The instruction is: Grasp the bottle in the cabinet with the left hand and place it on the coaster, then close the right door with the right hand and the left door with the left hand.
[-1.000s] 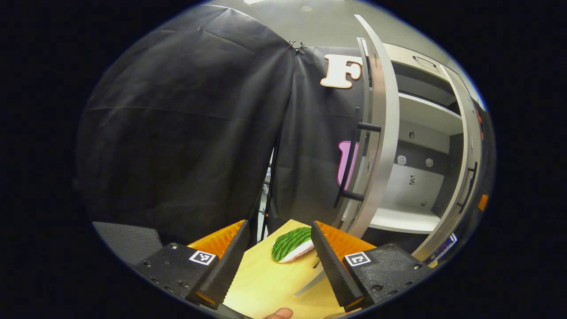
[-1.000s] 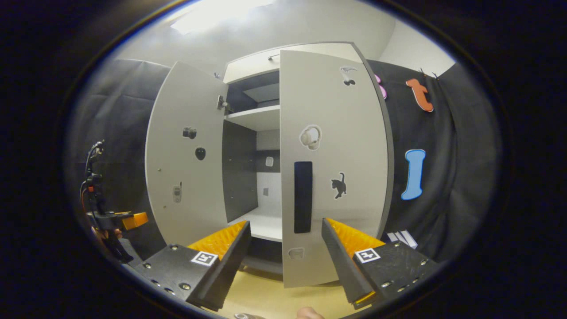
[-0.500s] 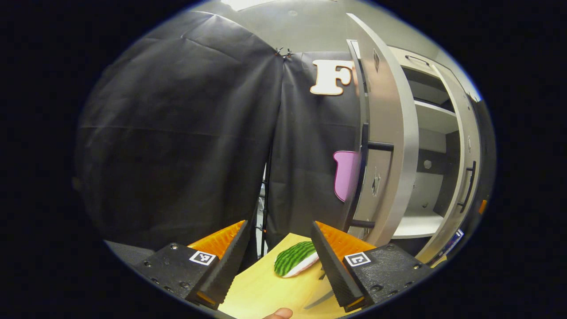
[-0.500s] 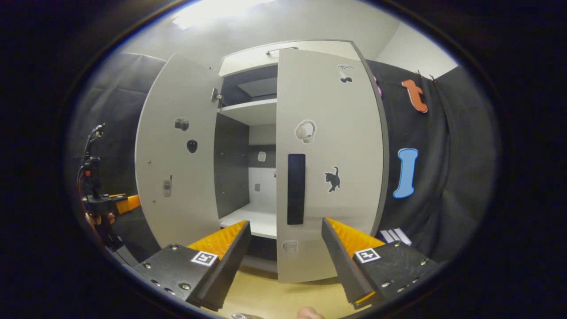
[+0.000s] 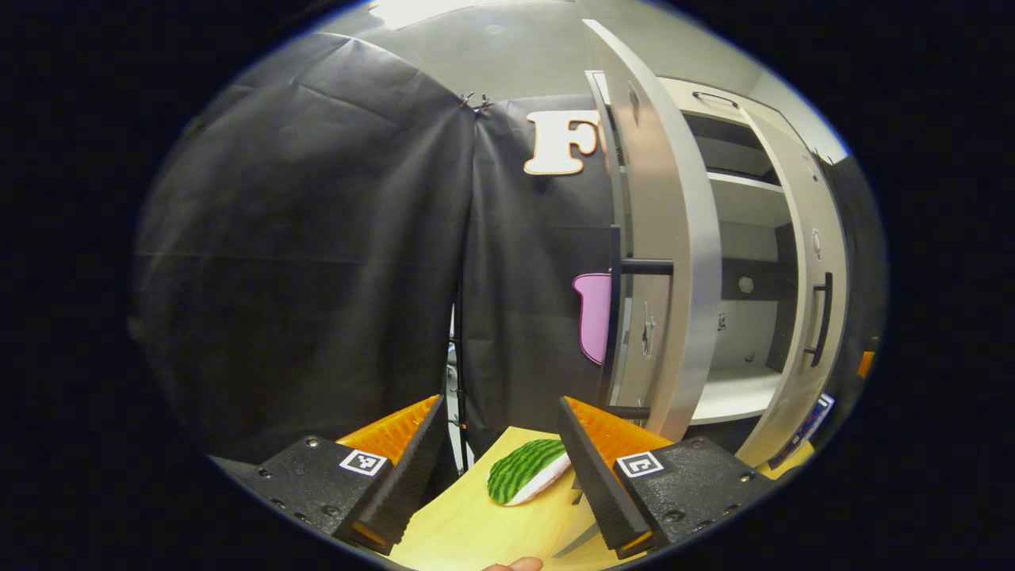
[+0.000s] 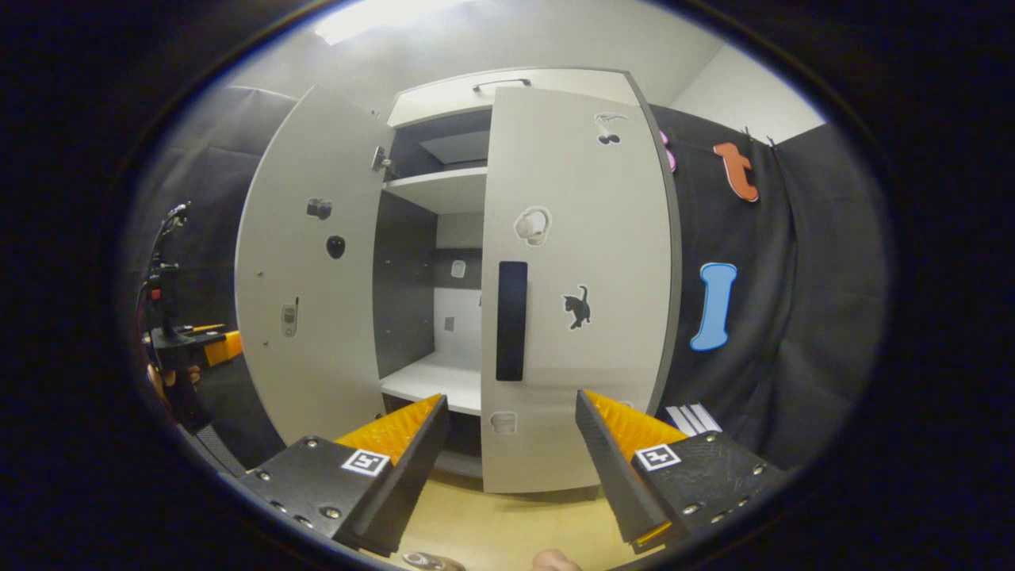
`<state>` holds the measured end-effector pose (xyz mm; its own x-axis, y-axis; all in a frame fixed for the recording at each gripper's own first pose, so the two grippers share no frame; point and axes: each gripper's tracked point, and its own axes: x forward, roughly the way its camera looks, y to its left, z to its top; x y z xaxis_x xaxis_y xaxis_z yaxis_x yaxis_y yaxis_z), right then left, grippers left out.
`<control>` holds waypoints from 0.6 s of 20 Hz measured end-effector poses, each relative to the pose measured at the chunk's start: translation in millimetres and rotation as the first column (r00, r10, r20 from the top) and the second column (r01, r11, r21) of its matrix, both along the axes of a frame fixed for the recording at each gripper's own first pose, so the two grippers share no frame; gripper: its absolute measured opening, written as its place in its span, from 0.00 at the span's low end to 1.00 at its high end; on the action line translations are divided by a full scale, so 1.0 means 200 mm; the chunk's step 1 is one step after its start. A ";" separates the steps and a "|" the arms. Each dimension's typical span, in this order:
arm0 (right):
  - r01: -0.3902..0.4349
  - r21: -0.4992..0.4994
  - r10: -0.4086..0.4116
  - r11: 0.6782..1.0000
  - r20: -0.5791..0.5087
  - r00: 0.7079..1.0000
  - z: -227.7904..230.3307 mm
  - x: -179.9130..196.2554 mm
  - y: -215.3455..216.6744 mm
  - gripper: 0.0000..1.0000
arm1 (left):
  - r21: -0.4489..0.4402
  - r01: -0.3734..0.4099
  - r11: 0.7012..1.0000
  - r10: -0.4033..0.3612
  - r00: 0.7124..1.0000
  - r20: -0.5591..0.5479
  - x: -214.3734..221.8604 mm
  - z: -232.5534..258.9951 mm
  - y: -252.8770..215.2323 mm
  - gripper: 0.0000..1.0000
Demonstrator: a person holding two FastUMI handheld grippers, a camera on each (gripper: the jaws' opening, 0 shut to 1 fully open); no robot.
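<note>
Right gripper view faces the cabinet (image 6: pixel 515 83): its right door (image 6: pixel 579 317) is swung nearly flush while the left door (image 6: pixel 305 317) stands wide open, so the door-closing step looks in hand. The right gripper (image 6: pixel 511 468) hangs spread and empty just before the right door, and the next move likely calls for pushing it fully home. In the left gripper view the left gripper (image 5: pixel 496 468), also spread and empty, hovers over the watermelon-patterned coaster (image 5: pixel 527 472); where the bottle stands I cannot tell.

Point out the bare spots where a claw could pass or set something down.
Bare: the lower shelf between the left door and right door; the tabletop in front of the coaster. Tight: the gap between the doors is narrow, and the upper shelf sits partly behind the right door.
</note>
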<state>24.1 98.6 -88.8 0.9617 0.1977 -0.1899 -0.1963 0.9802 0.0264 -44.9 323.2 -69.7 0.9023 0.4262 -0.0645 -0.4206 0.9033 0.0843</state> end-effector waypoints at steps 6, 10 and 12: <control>-0.030 0.033 0.030 0.999 -0.007 1.000 -0.02 0.02 0.06 0.97 | -0.026 0.030 0.999 -0.030 0.999 -0.013 0.01 0.00 -0.01 0.82; -0.063 0.035 0.063 0.997 -0.017 0.998 -0.04 0.03 0.10 0.97 | -0.036 0.037 0.999 -0.038 0.999 -0.015 0.01 -0.01 -0.06 0.87; -0.072 0.037 0.073 0.997 -0.020 0.997 -0.05 0.02 0.11 0.97 | -0.040 0.052 0.998 -0.052 0.999 -0.012 0.01 -0.01 -0.09 0.87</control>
<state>28.0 119.9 -99.6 0.9404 0.2738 -0.2015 -0.2657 0.9618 0.0666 -42.6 306.0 -72.1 0.9222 0.3755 -0.0925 -0.3720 0.9267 0.0531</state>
